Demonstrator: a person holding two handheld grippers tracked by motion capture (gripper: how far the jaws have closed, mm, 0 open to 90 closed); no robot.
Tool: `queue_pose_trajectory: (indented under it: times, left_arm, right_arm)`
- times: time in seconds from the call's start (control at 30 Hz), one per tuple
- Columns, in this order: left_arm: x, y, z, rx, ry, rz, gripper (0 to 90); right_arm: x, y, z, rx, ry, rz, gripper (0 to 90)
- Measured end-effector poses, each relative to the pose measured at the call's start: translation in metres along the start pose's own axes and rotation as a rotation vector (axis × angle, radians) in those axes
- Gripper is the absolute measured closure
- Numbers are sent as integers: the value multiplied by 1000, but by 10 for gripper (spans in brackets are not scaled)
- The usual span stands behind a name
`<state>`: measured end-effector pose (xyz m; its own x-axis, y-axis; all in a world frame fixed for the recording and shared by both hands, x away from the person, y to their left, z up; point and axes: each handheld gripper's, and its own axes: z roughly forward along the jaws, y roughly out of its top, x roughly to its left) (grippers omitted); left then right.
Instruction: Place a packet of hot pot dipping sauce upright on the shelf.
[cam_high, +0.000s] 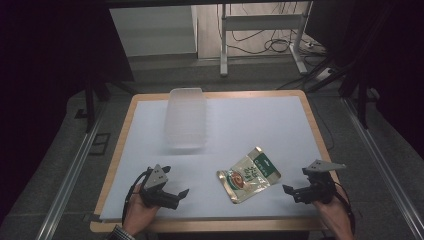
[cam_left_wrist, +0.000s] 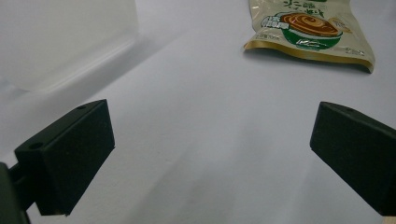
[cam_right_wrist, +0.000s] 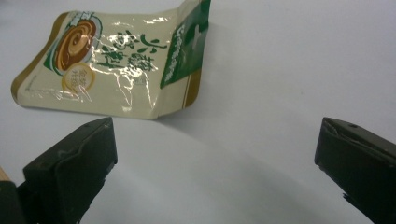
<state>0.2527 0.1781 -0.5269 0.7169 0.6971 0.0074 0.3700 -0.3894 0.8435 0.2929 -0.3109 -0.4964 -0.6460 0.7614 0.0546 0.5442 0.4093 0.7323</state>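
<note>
Cream-and-green glossy foil food pouch (cam_high: 248, 178), printed with a bowl picture, lies flat on the white surface (cam_high: 260, 120), near the front edge and somewhat right of centre, untouched by either gripper. Its far right corner curls slightly upward, as the right gripper view shows (cam_right_wrist: 189, 56); the rest sits close to the surface.

Translucent rectangular plastic container (cam_high: 185, 116) stands toward the back edge, left of centre, well apart from the pouch. It appears empty, though its walls blur the interior.

Left gripper (cam_high: 172, 192) rests at the front-left of the surface, held in the person's left hand (cam_high: 139, 212); its fingers (cam_left_wrist: 70, 158) are spread wide and released, with nothing between them. Right gripper (cam_high: 295, 191) sits near the front-right corner, held in the person's right hand (cam_high: 334, 215); its fingers (cam_right_wrist: 74, 163) are likewise parted and grasp nothing. The pouch lies between the two grippers, nearer the right one.

Assessment: the work in hand appears to be picking up the pouch, probably for placing in the container. The step is at approach; no contact is made.

Recommendations for the grasp:
- Use the right gripper, which faces the curled green corner; that raised edge offers the easiest purchase.
- Come in low and nearly level with the surface, so that one finger slides beneath the lifted edge.
- Clamp on the sealed border rather than the filled middle; the glossy film is likely to slip.
- Lift slowly, as the pouch may swing or fold.
</note>
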Motion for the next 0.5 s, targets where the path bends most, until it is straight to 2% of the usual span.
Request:
queue_pose_trajectory:
  times: [0.13, 0.37, 0.5]
  left_arm:
    - [0, 0, 0, -3, -1, 1, 0]
    - [0, 0, 0, -9, 11, 13, 0]
    - [-2, 0, 0, -17, 12, 36, 0]
  right_arm:
    - [1, 2, 1, -6, -2, 1, 0]
    - [1, 7, 9, -17, 29, -14, 0]
    - [1, 10, 13, -11, 54, -16, 0]
